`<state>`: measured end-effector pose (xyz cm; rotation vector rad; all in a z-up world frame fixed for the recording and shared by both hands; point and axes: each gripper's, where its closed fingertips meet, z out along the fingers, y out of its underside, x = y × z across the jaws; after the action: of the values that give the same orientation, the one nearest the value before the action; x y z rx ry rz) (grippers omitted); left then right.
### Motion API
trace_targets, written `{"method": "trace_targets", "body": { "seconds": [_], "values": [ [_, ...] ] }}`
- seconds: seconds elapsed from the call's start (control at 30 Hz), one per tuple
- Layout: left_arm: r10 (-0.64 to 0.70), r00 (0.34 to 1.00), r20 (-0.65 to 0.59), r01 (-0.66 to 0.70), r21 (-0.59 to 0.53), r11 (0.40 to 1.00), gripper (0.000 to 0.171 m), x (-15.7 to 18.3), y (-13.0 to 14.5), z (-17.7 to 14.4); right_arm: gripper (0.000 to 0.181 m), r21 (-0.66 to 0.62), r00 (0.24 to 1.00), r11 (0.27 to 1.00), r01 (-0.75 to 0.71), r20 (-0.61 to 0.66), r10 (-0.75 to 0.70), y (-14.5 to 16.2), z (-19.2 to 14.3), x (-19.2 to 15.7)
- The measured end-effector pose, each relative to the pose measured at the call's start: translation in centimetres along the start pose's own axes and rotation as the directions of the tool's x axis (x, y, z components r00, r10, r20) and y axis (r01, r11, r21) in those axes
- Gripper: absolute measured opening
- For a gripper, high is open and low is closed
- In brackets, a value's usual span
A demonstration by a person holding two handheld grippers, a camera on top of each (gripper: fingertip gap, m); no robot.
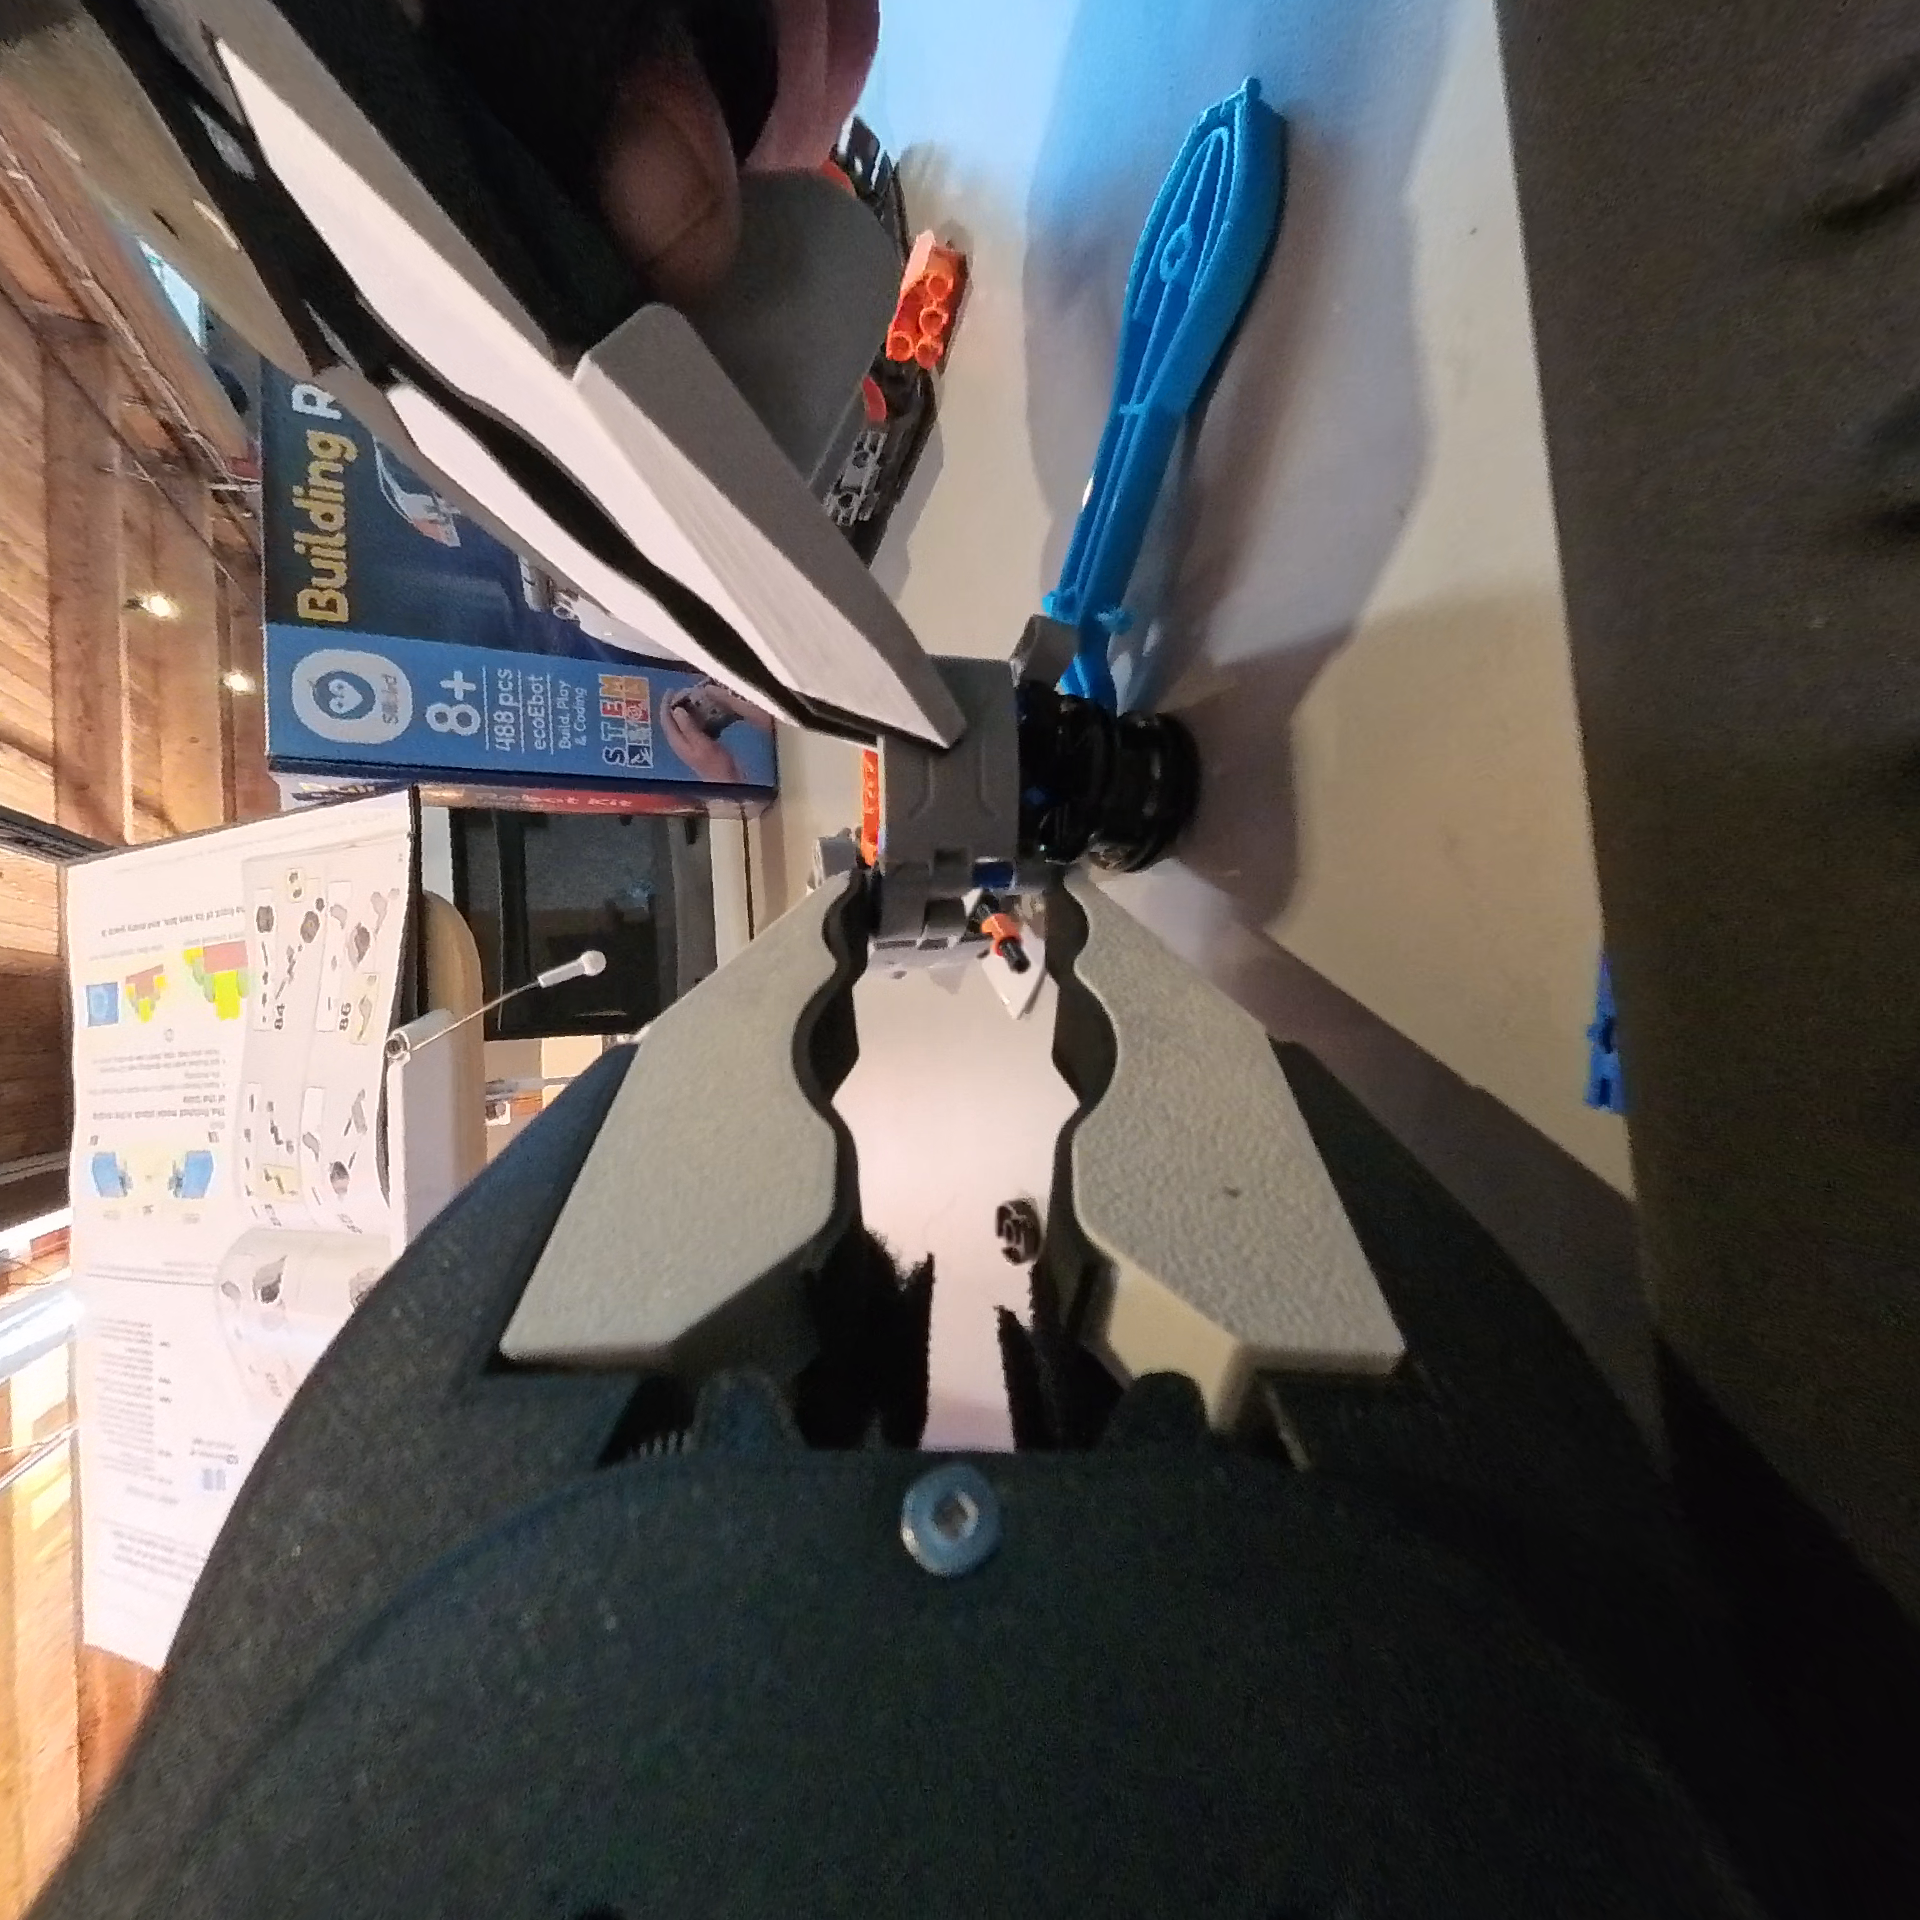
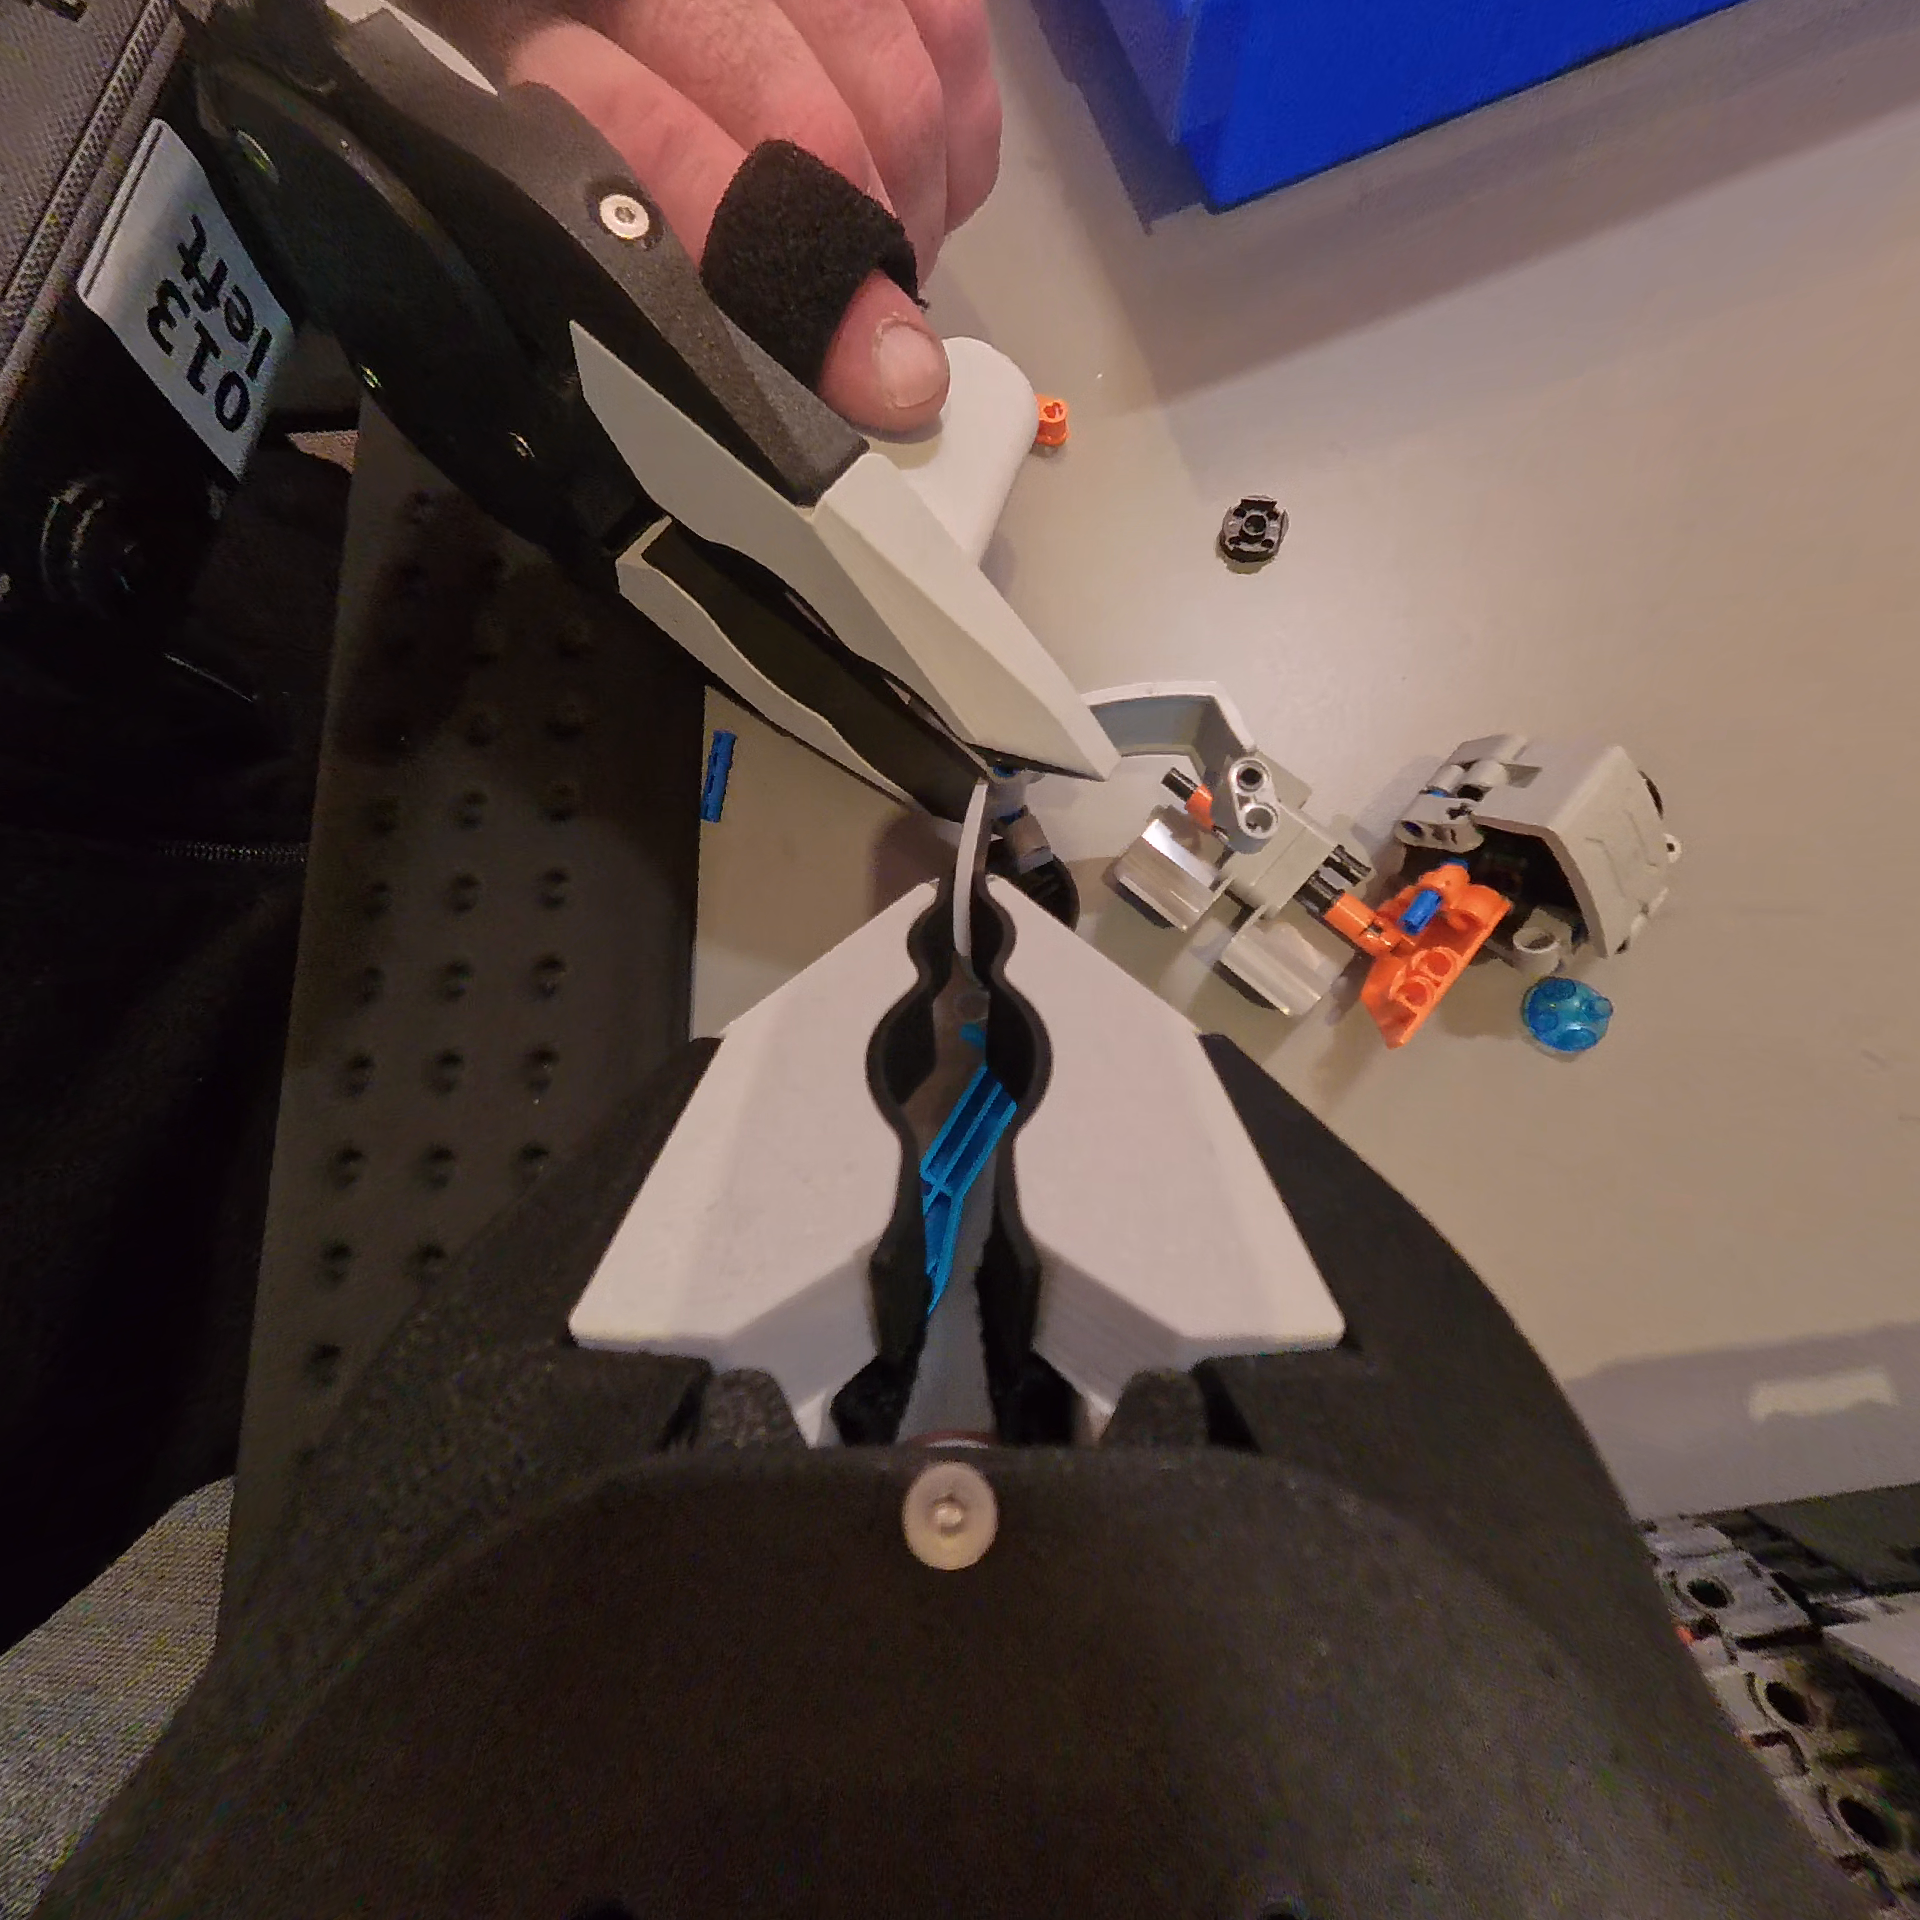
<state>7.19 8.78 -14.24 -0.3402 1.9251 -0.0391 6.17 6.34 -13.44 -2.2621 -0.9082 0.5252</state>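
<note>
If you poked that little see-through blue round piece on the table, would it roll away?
Probably not far. The blue round piece looks flat and lies on its face on the table, so it would likely slide, not roll. It looks small and light, and its smooth shiny plastic may be slippery to pinch. It lies loose beside the orange brick.

Both grippers (image 1: 951,914) (image 2: 966,914) share one build — pale grey wedge fingers, wavy black pads, black textured bodies, one silver screw.
</note>
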Motion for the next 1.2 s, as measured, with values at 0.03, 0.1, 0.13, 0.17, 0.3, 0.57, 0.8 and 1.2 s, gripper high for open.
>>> {"method": "trace_targets", "body": {
  "seconds": [0.03,0.1,0.13,0.17,0.3,0.57,0.8,1.2],
  "values": [
    [-0.003,1.000,-0.002,0.003,0.003,1.000,0.031,0.0,-0.1,0.0,0.000,0.000,1.000,1.000,-0.001,-0.001,0.001,0.0,-0.1,0.0],
    [-0.002,1.000,-0.002,0.002,0.003,1.000,0.031,-0.1,-0.1,0.1,0.000,0.004,1.000,1.000,-0.008,0.000,0.008,0.1,-0.1,0.0],
    [0.000,1.000,0.001,0.000,0.001,1.000,0.031,-0.1,-0.1,0.1,0.000,0.007,1.000,1.000,-0.013,0.000,0.013,0.1,-0.2,0.1],
    [0.001,1.000,-0.001,-0.001,0.001,1.000,0.031,-0.1,-0.2,0.1,0.000,0.009,1.000,1.000,-0.016,0.002,0.016,0.2,-0.2,0.0],
    [-0.003,1.000,-0.002,0.003,0.004,1.000,0.031,-0.3,-0.4,0.3,0.000,0.024,0.999,0.999,-0.043,0.013,0.043,0.4,-0.4,0.1],
    [-0.010,1.000,-0.007,0.010,-0.003,1.000,0.031,-0.6,-0.4,0.7,0.000,0.030,0.998,0.998,-0.063,0.002,0.063,0.4,-0.7,0.5],
    [-0.008,1.000,-0.019,0.008,0.002,1.000,0.022,-0.8,-1.0,0.7,0.003,0.027,0.997,0.999,0.030,-0.068,-0.029,-0.2,-1.5,0.6],
    [-0.023,1.000,-0.009,0.022,-0.017,1.000,0.023,-1.2,-0.9,0.9,0.001,0.066,1.000,0.998,0.018,-0.025,-0.016,-0.5,-1.5,0.2]
  ]
}}
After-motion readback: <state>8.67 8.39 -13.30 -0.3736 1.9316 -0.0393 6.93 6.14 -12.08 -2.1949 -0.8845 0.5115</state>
